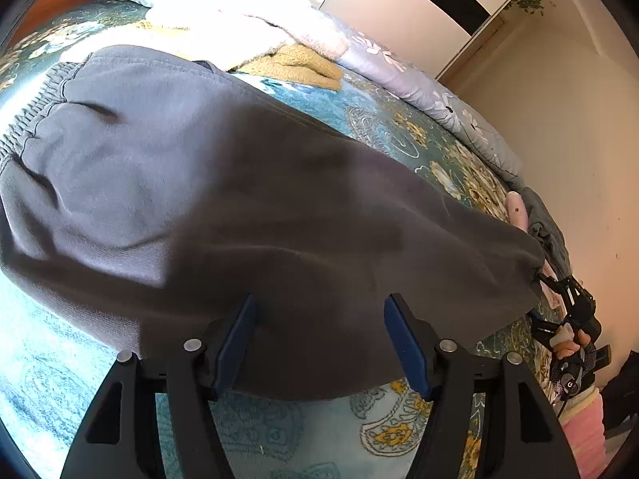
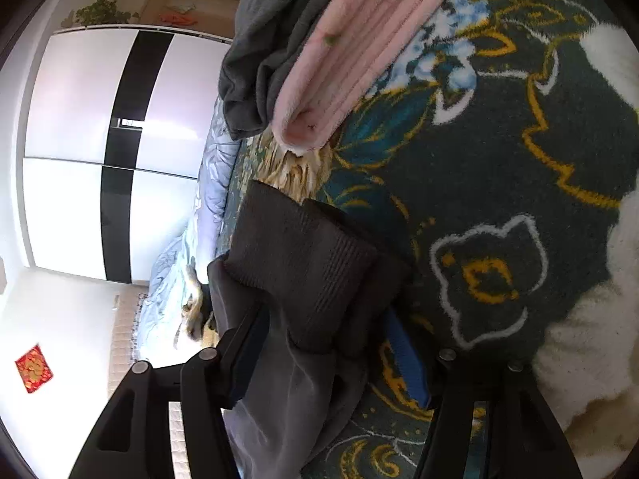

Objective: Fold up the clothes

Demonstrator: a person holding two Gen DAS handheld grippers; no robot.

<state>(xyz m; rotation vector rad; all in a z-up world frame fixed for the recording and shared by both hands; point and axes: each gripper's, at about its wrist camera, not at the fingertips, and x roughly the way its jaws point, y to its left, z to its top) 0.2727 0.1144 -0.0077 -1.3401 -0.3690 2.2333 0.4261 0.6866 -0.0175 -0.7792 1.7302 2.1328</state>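
The grey sweatpants lie spread across the floral blanket on the bed, filling the centre of the left wrist view, with the gathered waistband at the left edge. The left gripper stands released at the bottom centre, its blue pads wide apart over the near edge of the fabric, pressing nothing. In the right wrist view, the right gripper at the bottom centre is also released; the ribbed cuffs of the sweatpants sit between its spread jaws without being pinched. A folded pink towel and a dark grey garment lie in the upper middle.
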